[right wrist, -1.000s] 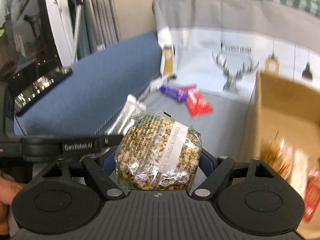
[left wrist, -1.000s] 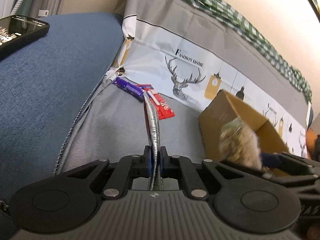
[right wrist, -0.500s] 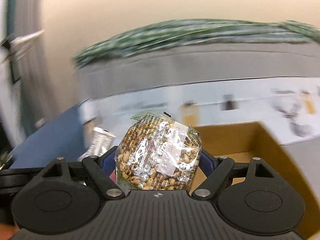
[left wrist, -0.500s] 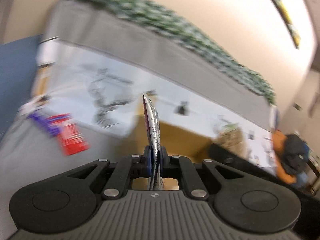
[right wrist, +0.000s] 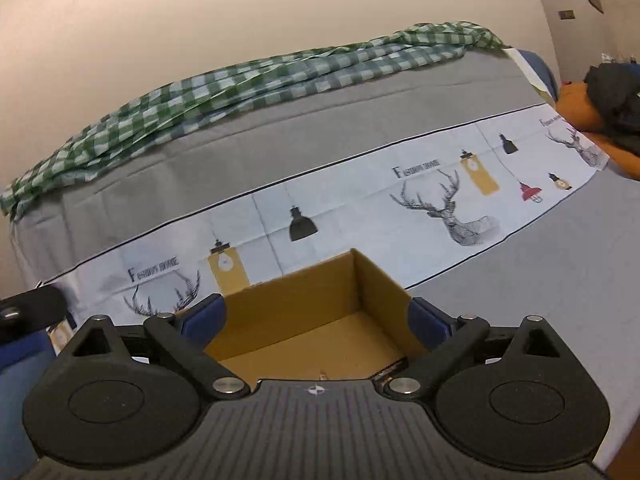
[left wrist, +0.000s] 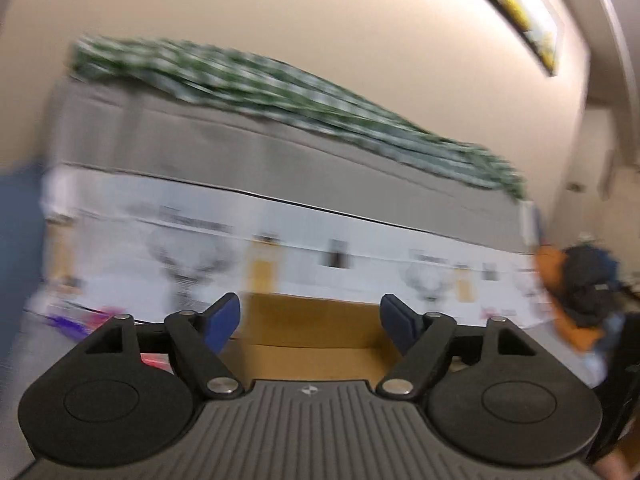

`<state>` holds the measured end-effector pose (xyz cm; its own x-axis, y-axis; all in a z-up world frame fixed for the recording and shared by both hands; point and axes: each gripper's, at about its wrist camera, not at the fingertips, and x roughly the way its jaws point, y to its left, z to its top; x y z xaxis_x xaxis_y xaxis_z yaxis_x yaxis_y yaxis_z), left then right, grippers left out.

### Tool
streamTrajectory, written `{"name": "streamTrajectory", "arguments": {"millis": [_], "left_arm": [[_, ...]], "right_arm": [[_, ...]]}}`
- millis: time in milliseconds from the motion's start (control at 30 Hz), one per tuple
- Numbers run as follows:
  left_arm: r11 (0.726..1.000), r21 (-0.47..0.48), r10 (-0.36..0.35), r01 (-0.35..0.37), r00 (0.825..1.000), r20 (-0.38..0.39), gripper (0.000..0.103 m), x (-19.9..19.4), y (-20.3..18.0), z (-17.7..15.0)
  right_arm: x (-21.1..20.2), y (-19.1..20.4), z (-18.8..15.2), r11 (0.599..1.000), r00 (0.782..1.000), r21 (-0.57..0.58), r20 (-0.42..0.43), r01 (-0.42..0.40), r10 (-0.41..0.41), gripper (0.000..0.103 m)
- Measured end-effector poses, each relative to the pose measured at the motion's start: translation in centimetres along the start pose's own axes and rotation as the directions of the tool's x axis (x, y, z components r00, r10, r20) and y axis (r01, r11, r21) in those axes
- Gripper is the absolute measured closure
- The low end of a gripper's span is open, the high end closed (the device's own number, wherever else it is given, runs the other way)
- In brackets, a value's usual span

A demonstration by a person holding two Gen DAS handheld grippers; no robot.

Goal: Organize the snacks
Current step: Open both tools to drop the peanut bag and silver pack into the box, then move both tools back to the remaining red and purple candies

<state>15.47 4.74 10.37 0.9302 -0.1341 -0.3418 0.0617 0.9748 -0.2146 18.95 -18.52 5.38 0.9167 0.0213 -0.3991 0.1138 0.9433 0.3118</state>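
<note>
both claws, left gripper [left wrist: 310, 318] and right gripper [right wrist: 318, 316], just opened, empty over the open brown cardboard box [right wrist: 316, 300]; blurry red-purple snack wrappers [left wrist: 80, 318] far left probably light, crinkly: pinch flat edges.

Sofa, checked cloth and wall around us

We see a grey sofa cover [right wrist: 320, 120] with a white printed band [right wrist: 360, 208] of deer heads, lamps and the words "Fashion Home"; a green-and-white checked cloth [right wrist: 240, 80] lies bunched along the backrest top against a beige wall [right wrist: 200, 8]. At the far end we see an orange cushion [right wrist: 580, 108] under dark clothing [right wrist: 616, 92], and a framed picture [left wrist: 520, 12] high up.
</note>
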Motion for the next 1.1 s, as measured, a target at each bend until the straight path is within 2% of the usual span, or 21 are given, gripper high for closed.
{"name": "streamTrajectory", "arguments": {"millis": [100,133,167,200,300,333,367,400,500,600,633,700,800,900,933,1000,1033,1100], "left_arm": [[0.986,0.031,0.162,-0.163,0.986,0.048,0.015,-3.2,4.9,1.5],[0.971,0.04,0.234,-0.237,0.97,0.073,0.007,-4.3,6.9,2.2],[0.95,0.052,0.303,-0.309,0.948,0.098,0.003,-5.2,8.6,2.9],[0.919,0.059,0.38,-0.389,0.916,0.13,0.001,-6.1,10.6,3.6],[0.841,0.071,0.52,-0.536,0.838,0.168,0.001,-7.3,15.9,5.7],[0.825,0.071,0.545,-0.561,0.822,0.165,0.001,-7.4,17.4,6.2],[0.818,0.067,0.557,-0.571,0.816,0.154,0.001,-7.3,18.9,6.6],[0.818,0.058,0.561,-0.573,0.816,0.14,0.001,-7.3,20.1,6.9],[0.846,0.015,0.53,-0.533,0.844,0.089,0.001,-7.0,23.2,7.0],[0.855,0.032,0.517,-0.518,0.855,0.036,0.001,-6.8,24.2,6.4],[0.851,0.032,0.525,-0.525,0.851,0.01,0.001,-7.0,24.5,6.0],[0.824,-0.005,0.566,-0.566,0.824,-0.033,0.001,-9.4,25.3,5.1],[0.827,-0.111,0.558,-0.552,0.829,0.039,0.001,-14.9,24.3,4.4],[0.829,-0.157,0.555,-0.537,0.826,0.103,0.001,-17.9,23.2,4.1],[0.833,-0.157,0.549,-0.53,0.827,0.12,0.001,-18.3,22.7,4.1],[0.832,-0.144,0.553,-0.535,0.82,0.148,0.001,-18.2,21.6,4.1],[0.839,-0.135,0.543,-0.526,0.823,0.169,0.001,-17.8,21.0,4.2],[0.863,-0.116,0.504,-0.491,0.84,0.201,0.001,-16.2,19.8,4.2]], "right_arm": [[-0.1,1.2,-0.3,0.999,0.999,-0.033,-0.013,-0.034,0.033,0.006],[-0.3,1.7,-0.5,0.998,0.999,-0.044,-0.019,-0.05,0.05,0.006],[-0.7,2.3,-0.6,0.997,0.998,-0.052,-0.023,-0.065,0.064,0.006],[-0.9,3.0,-0.8,0.995,0.996,-0.063,-0.028,-0.082,0.08,0.006],[-1.2,4.7,-1.3,0.988,0.992,-0.097,-0.036,-0.123,0.12,0.006],[-1.3,5.4,-1.5,0.984,0.99,-0.11,-0.04,-0.137,0.133,0.006],[-1.4,6.0,-1.7,0.981,0.988,-0.125,-0.044,-0.152,0.147,0.006],[-1.6,6.6,-1.9,0.977,0.986,-0.137,-0.046,-0.164,0.159,0.006],[-1.8,8.5,-2.6,0.962,0.978,-0.181,-0.058,-0.206,0.199,0.006],[-1.7,10.1,-3.3,0.947,0.971,-0.215,-0.077,-0.239,0.227,0.006],[-1.7,10.5,-3.6,0.943,0.969,-0.224,-0.084,-0.247,0.234,0.006],[-1.5,11.3,-4.1,0.937,0.965,-0.237,-0.1,-0.258,0.24,0.006],[-1.3,12.0,-4.6,0.932,0.962,-0.243,-0.121,-0.268,0.245,0.006],[-1.2,12.6,-5.1,0.928,0.959,-0.251,-0.132,-0.275,0.249,0.006],[-1.1,12.8,-5.2,0.926,0.958,-0.254,-0.137,-0.279,0.251,0.006],[-1.1,13.2,-5.6,0.921,0.955,-0.261,-0.147,-0.289,0.258,0.006],[-1.1,13.5,-5.7,0.917,0.953,-0.268,-0.15,-0.295,0.263,0.006],[-1.1,14.0,-6.0,0.91,0.95,-0.28,-0.157,-0.306,0.271,0.006]]}}
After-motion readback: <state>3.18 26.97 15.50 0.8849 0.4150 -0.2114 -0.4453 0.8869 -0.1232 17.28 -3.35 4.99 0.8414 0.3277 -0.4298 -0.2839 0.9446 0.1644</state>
